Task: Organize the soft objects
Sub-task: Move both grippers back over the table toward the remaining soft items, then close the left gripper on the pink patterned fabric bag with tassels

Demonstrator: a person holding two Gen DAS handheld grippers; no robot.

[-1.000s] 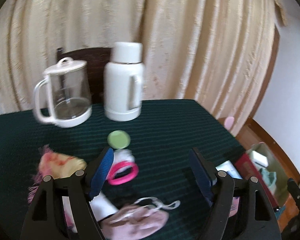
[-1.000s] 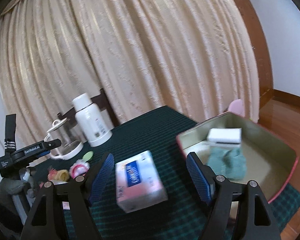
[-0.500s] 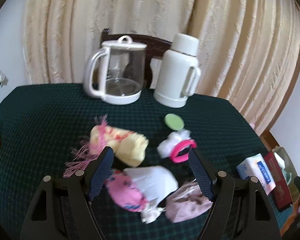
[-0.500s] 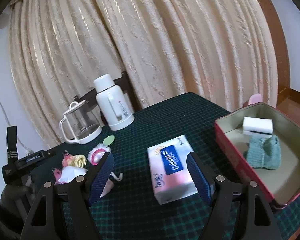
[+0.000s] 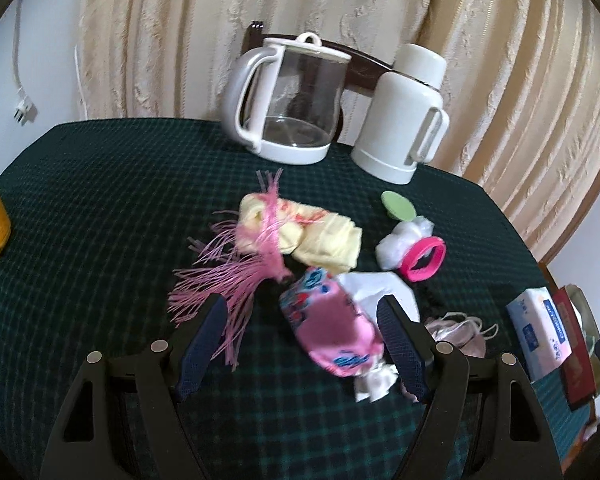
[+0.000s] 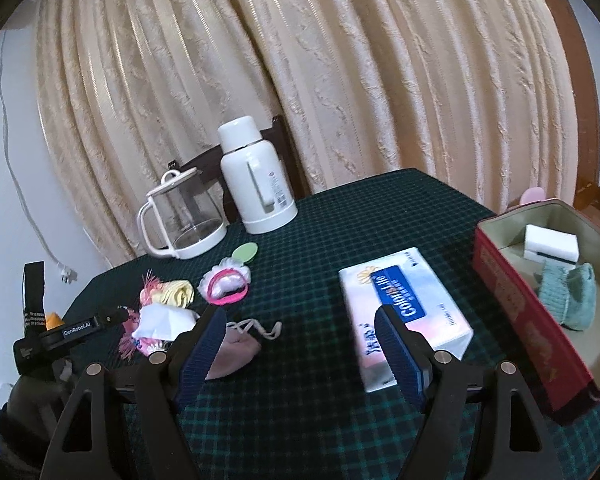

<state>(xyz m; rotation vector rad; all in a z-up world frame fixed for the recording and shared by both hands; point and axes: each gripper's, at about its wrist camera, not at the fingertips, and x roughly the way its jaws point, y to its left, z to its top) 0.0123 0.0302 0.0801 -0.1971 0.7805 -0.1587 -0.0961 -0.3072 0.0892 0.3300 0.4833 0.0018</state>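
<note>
The left claw [image 5: 300, 350] stands wide apart over the bench [image 5: 100, 208], a pink floral pouch [image 5: 330, 328] lying between its fingers, unpinched. The right claw [image 6: 300, 350] gapes too, holding nothing, its right finger [image 6: 398, 354] overlapping the tissue pack [image 6: 400, 300].

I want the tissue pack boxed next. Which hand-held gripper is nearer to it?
Right. The right hand-held gripper hovers open with the tissue pack beside its right finger; the left hand-held gripper is across the table over the pink pouch.
</note>
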